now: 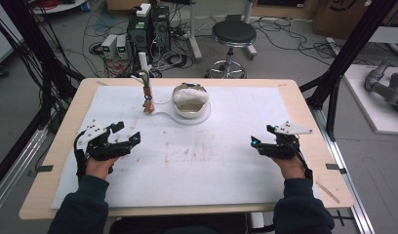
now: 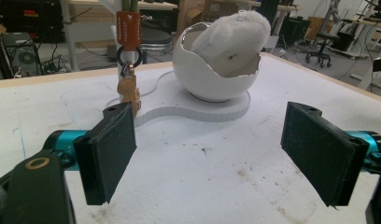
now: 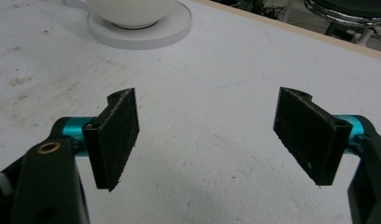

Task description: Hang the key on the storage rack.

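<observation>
The white egg-shaped bowl (image 1: 190,101) sits at about twelve o'clock on the table's white mat (image 1: 226,165), upright on a flat white base (image 1: 185,118); a soft white wad (image 2: 233,35) lies in its broken-open mouth, tilted toward the far rim; just beside it at nine o'clock stands a thin post (image 1: 144,66) with an orange tag (image 2: 128,24), and below the tag a black ring and a small brass-coloured padlock (image 2: 129,93) hang down to the mat, touching the tail of the base.

My left gripper (image 1: 123,134) is at about eight o'clock, well apart from the bowl, its jaws spread wide with nothing between them but bare mat; in the left gripper view the bowl stands ahead at twelve o'clock between the two pads.

My right gripper (image 1: 263,136) is at about four o'clock, jaws likewise wide apart and empty; in the right gripper view the bowl's underside (image 3: 131,11) and base show at eleven o'clock, far from the pads.

Beyond the table at twelve o'clock stands a round black stool (image 1: 233,34).
</observation>
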### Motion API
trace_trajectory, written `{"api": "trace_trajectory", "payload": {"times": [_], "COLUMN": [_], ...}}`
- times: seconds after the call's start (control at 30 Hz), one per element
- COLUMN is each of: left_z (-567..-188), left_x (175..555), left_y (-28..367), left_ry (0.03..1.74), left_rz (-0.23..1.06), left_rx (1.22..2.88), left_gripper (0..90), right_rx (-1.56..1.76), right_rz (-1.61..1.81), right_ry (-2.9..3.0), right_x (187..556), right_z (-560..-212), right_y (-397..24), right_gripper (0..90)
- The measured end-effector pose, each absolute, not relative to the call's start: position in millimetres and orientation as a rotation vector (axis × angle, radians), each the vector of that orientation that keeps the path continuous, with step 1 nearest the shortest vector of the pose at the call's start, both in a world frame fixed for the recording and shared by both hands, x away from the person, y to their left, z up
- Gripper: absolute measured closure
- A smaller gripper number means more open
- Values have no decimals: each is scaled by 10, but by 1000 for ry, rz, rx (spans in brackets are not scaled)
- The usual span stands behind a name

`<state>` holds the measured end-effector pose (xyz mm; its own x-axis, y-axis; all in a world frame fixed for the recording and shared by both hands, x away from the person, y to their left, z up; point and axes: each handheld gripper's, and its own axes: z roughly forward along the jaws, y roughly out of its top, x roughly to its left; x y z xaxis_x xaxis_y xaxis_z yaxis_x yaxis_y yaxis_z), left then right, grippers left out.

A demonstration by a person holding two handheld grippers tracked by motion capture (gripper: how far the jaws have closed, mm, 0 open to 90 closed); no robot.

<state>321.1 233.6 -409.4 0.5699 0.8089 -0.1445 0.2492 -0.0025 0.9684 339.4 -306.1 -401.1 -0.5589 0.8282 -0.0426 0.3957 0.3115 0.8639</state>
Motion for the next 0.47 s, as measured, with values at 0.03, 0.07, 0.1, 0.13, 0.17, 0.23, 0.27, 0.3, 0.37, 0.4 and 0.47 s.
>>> {"api": "trace_trajectory", "payload": {"times": [0.03, 0.07, 0.1, 0.13, 0.17, 0.23, 0.27, 0.3, 0.37, 0.4, 0.47], "left_z": [-4093, -4093, -4093, -4092, -4093, -4094, -4094, -4095, -4098, -4099, -4099], "left_x": [3211, 3213, 3213, 3215, 3215, 3218, 3219, 3222, 3227, 3230, 3236], "left_y": [2339, 2342, 2346, 2350, 2352, 2355, 2355, 2357, 2355, 2353, 2352], "left_ry": [929, 930, 931, 931, 935, 937, 939, 937, 939, 939, 938], "left_rz": [556, 556, 559, 562, 561, 561, 560, 558, 560, 559, 558], "left_rx": [1555, 1555, 1557, 1557, 1553, 1551, 1549, 1553, 1554, 1554, 1556], "left_gripper": [179, 178, 179, 180, 180, 180, 180, 180, 180, 181, 181], "right_rx": [1082, 1082, 1085, 1082, 1084, 1086, 1085, 1087, 1091, 1095, 1094], "right_rz": [1176, 1177, 1177, 1178, 1180, 1180, 1180, 1181, 1182, 1180, 1180], "right_ry": [2096, 2093, 2092, 2091, 2090, 2091, 2087, 2086, 2083, 2083, 2083], "right_x": [3394, 3395, 3394, 3395, 3393, 3391, 3391, 3389, 3388, 3386, 3385], "right_z": [-4012, -4011, -4011, -4011, -4011, -4010, -4010, -4010, -4011, -4011, -4012], "right_y": [-3063, -3065, -3066, -3069, -3070, -3076, -3080, -3084, -3094, -3097, -3104], "right_gripper": [228, 228, 228, 228, 228, 228, 228, 228, 228, 228, 228]}}
